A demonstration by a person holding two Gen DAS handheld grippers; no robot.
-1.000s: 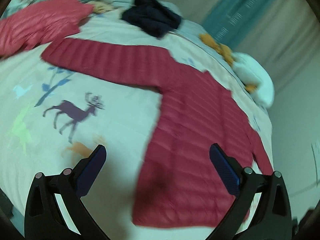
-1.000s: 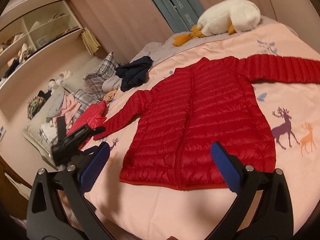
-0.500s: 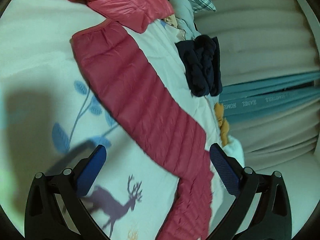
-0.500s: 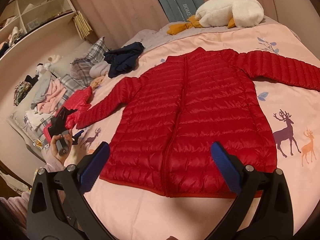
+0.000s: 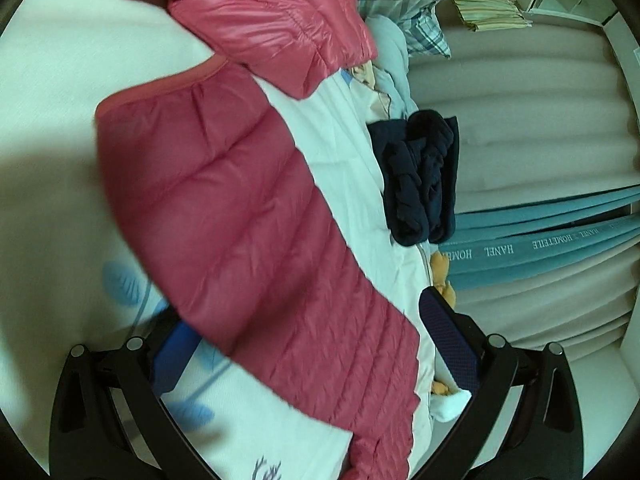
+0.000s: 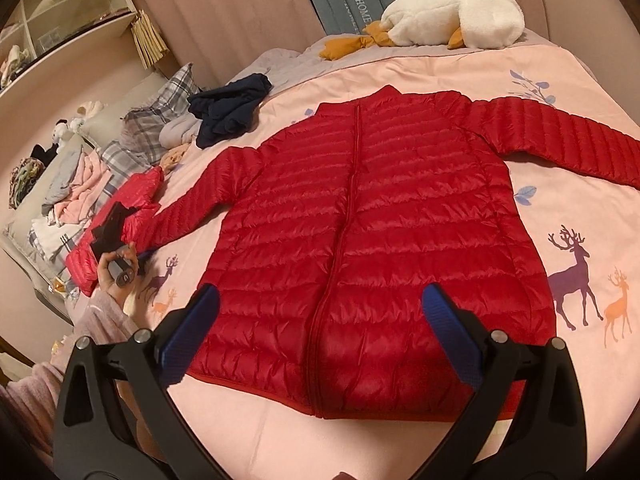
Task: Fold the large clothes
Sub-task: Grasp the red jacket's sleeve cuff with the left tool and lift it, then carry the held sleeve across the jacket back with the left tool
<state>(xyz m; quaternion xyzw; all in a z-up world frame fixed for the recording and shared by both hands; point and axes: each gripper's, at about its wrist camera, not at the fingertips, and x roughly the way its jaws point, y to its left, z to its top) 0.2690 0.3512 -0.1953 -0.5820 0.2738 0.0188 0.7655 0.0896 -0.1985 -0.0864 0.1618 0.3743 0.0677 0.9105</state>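
A red quilted puffer jacket (image 6: 360, 240) lies flat, front up and zipped, on the pink bedspread (image 6: 440, 448), both sleeves spread out. My right gripper (image 6: 320, 340) is open and empty, hovering above the jacket's hem. My left gripper (image 5: 312, 352) is open around the jacket's left sleeve (image 5: 240, 216) near the cuff; the sleeve lies over its left finger. In the right wrist view the left gripper (image 6: 116, 236) sits at that sleeve's end, held by a hand.
A second shiny red jacket (image 5: 272, 12) lies crumpled just beyond the cuff. A dark navy garment (image 6: 228, 108), plaid pillows (image 6: 156, 120) and a clothes pile (image 6: 68, 196) lie at the bed's left. A white plush goose (image 6: 448, 16) lies at the headboard. Curtains hang behind.
My left gripper has moved in close on the sleeve, so the sleeve now lies between its open fingers. My right gripper has drifted slightly closer to the hem.
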